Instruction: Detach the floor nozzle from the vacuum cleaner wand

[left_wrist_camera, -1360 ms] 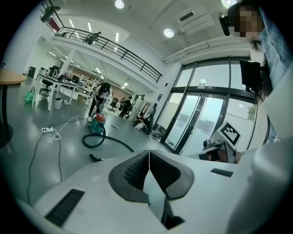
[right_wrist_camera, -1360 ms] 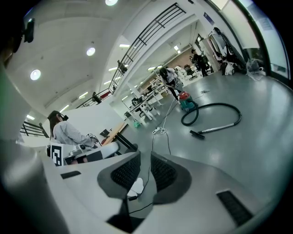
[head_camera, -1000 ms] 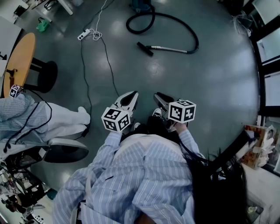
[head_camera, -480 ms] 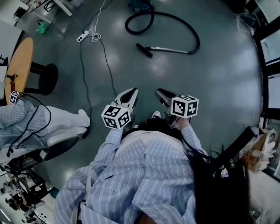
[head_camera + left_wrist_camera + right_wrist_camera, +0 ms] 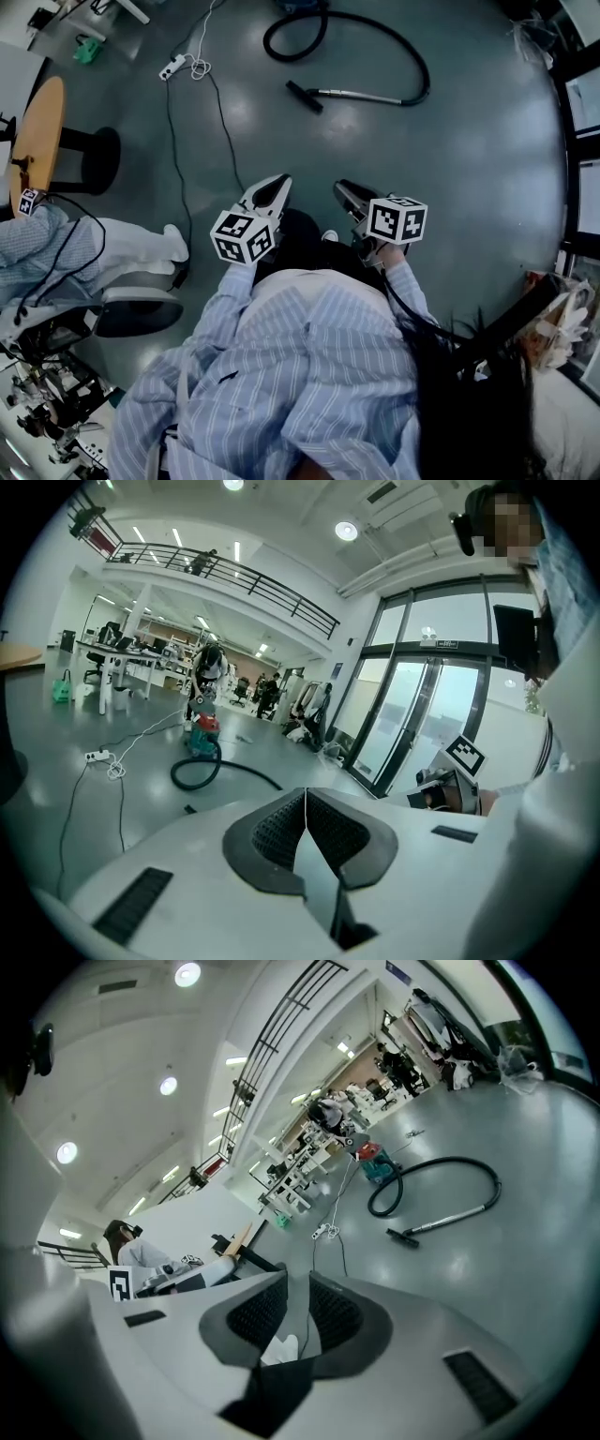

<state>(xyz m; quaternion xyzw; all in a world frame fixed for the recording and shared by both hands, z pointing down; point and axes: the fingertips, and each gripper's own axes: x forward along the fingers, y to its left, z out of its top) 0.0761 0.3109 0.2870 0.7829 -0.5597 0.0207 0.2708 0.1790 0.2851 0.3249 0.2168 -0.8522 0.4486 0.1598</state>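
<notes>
We read no text, brand, number or sign anywhere in these views; the only printed marks are black-and-white square patterns, without letters, on the cubes of the left gripper (image 5: 277,181) and right gripper (image 5: 343,187).

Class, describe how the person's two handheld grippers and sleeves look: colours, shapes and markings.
Both the left gripper and the right gripper have smooth white shells that narrow towards the front, with dark grey ribbed pads set inside. Each carries a white cube printed with black square markers. The sleeves are pale blue cloth with thin white stripes.
</notes>
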